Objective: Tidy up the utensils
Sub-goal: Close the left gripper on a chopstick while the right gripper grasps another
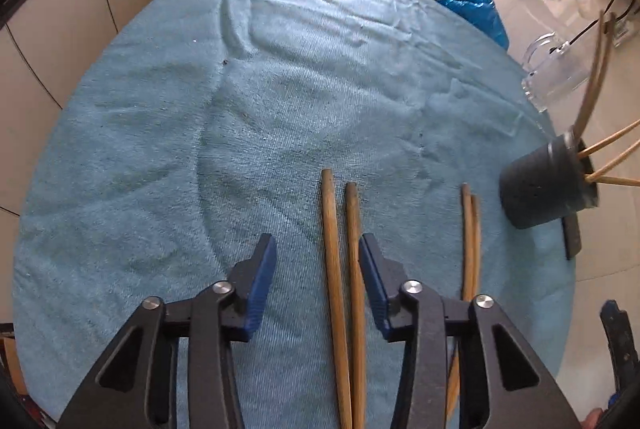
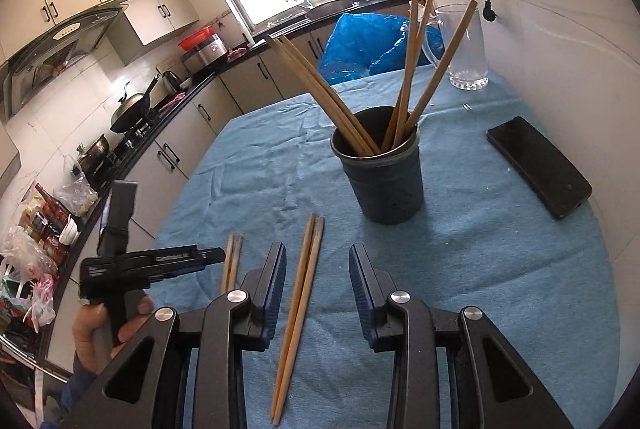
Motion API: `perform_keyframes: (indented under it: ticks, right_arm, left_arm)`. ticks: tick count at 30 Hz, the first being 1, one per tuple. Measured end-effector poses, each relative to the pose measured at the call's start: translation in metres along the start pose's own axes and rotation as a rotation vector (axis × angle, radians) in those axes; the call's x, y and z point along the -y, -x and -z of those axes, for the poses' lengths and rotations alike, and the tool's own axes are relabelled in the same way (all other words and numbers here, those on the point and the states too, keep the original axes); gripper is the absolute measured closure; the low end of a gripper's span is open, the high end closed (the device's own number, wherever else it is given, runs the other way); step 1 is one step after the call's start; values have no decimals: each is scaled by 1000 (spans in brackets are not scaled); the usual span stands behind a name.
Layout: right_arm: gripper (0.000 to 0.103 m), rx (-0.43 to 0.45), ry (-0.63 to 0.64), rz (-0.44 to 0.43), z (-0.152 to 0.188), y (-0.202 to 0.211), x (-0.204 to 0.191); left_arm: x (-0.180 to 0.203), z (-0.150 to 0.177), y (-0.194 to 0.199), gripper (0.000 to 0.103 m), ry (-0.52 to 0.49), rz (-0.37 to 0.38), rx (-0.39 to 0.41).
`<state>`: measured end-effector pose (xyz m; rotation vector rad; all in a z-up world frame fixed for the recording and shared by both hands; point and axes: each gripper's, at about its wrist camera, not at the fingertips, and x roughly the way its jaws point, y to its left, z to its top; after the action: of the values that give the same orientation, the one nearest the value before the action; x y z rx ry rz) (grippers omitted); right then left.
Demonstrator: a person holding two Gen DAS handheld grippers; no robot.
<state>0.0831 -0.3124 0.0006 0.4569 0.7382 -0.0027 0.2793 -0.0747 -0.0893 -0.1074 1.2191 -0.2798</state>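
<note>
**Little legible text**

In the right wrist view, the left hand-held gripper (image 2: 212, 256) carries a pale printed word along its dark side, too blurred to read. The range hood (image 2: 68, 37) bears a small brand mark on its front panel, also unreadable. The left wrist view shows no writing.
</note>
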Motion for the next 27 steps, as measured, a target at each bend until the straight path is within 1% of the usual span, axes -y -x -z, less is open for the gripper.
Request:
perform_keyframes:
  ticks: [1, 3, 6, 8, 10, 11, 15, 18, 22, 24, 27]
  right_arm:
    - [67, -1, -2, -1, 0, 0, 1]
    - [67, -4, -4, -5, 1, 0, 1]
    - [67, -6, -1, -7, 1, -1, -1]
    - [67, -10, 5, -8, 1, -3, -2]
    - [67, -16, 11, -7, 1, -5, -4]
    - [67, -20, 14, -5, 0, -7, -6]
    - [67, -39, 29, 7, -3, -16, -10]
    - [67, -79, 41, 3, -8, -30, -18]
    - [67, -151, 67, -15, -20, -60, -36]
    - [67, -185, 73, -17, -26, -80, -45]
    - [68, -238, 75, 10, -36, -114, -51]
  left_arm:
    - [2, -1, -4, 72, -4, -11, -5]
    - [5, 0, -7, 73, -15, -30, 5]
    - [9, -3, -8, 77, -38, -61, 23]
    - [14, -4, -10, 82, -69, -98, 43]
    - [16, -6, -11, 95, -76, -144, 55]
    - [14, -6, -11, 95, -76, -151, 56]
    - [0, 1, -3, 95, -71, -124, 59]
    - [-12, 10, 3, 95, -79, -111, 64]
    - [-22, 13, 3, 94, -74, -56, 76]
    - [-22, 12, 2, 94, -78, -50, 81]
    - [-21, 14, 3, 94, -90, -46, 92]
